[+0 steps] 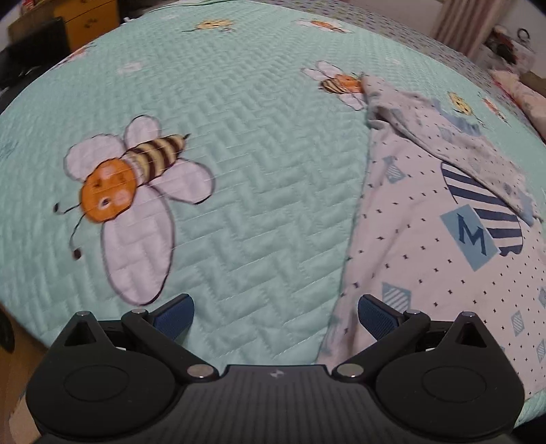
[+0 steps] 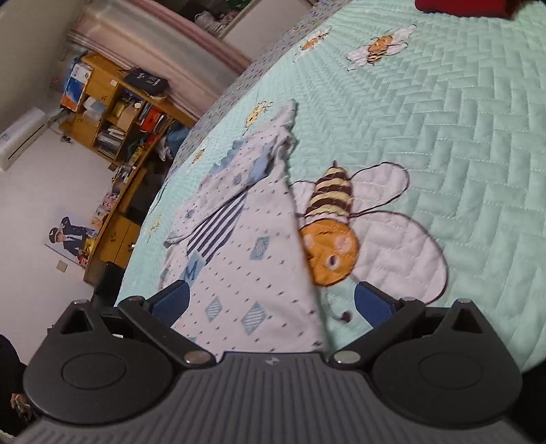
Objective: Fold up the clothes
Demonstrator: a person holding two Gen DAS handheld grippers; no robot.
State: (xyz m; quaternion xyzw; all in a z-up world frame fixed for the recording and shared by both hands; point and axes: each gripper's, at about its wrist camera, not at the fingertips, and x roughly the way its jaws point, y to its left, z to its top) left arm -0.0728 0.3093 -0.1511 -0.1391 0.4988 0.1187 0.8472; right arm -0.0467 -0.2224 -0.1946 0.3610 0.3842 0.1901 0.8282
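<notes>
left gripper [image 1: 275,319] hangs over the quilt [image 1: 239,143], jaws spread wide, nothing between them. blue ribbed pads [image 1: 174,316] on black linked arms; the right-hand pad sits over the near edge of the shirt [image 1: 436,259], and whether it touches the cloth cannot be told.

right gripper [image 2: 271,304] jaws also wide apart, holding nothing. shirt's near corner lies in the gap between the pads [image 2: 170,300], loose, not pinched.

materials: quilt is mint green, soft, stitched in a zigzag herringbone, with appliqué bees [image 1: 133,191], each with an orange face, brown and cream striped body and pale lilac wings outlined dark. shirt is thin white knit, dotted with tiny dark marks, pale blue hatched diamonds, a navy-striped rounded patch and a blue square lettered m. it lies flat on the quilt, on the right side of the left wrist view, one long straight folded edge running near to far; a sleeve [image 1: 443,136] is folded across the far part, slightly rumpled, with blue trim.

hidden or unclear: shirt's right side runs out of the left wrist view; its near hem sits under the gripper bodies. in the right wrist view the shirt covers part of a bee's face and wing. both views soft with blur. far left in the right wrist view, a cluttered wooden shelf [image 2: 112,112], contents too small to read. a red thing [image 2: 460,7] at the far edge is cut off.
</notes>
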